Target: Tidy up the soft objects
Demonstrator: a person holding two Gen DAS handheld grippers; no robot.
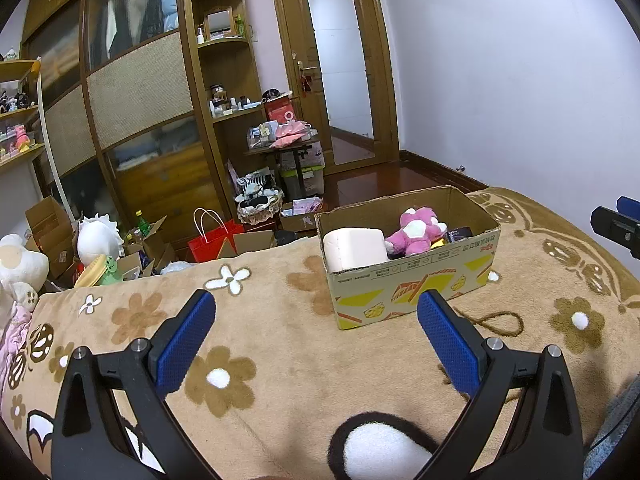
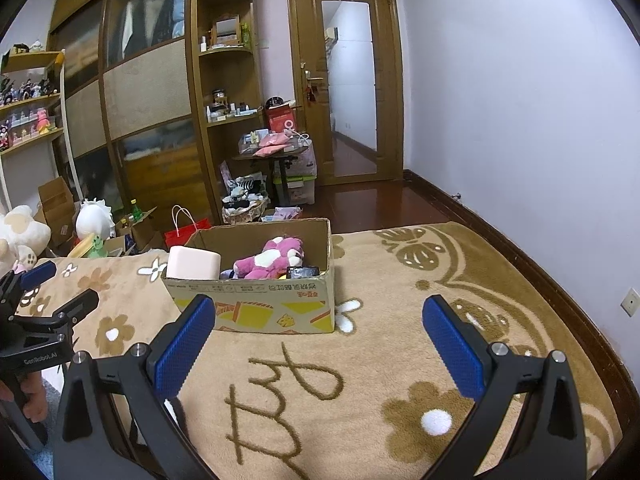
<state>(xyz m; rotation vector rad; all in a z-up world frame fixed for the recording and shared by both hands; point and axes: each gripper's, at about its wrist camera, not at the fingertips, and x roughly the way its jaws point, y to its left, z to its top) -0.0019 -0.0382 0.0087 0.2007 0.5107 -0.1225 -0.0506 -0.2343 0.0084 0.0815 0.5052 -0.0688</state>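
A cardboard box [image 1: 416, 280] stands on the tan flowered blanket [image 1: 272, 320]; it also shows in the right wrist view [image 2: 256, 300]. Inside lie a pink plush toy [image 1: 418, 230], seen too in the right wrist view [image 2: 272, 258], a pale pink block-shaped cushion [image 1: 354, 248] and dark items. My left gripper [image 1: 316, 308] is open and empty, hovering over the blanket short of the box. My right gripper [image 2: 318, 314] is open and empty, also short of the box. The left gripper shows at the left edge of the right wrist view [image 2: 56, 284].
A white and brown plush [image 1: 376, 448] lies on the blanket just below the left gripper. Beyond the bed's far edge are plush toys [image 1: 20, 264], open cartons, a red bag [image 1: 214, 238] and a basket. A wardrobe, shelves and a door stand behind.
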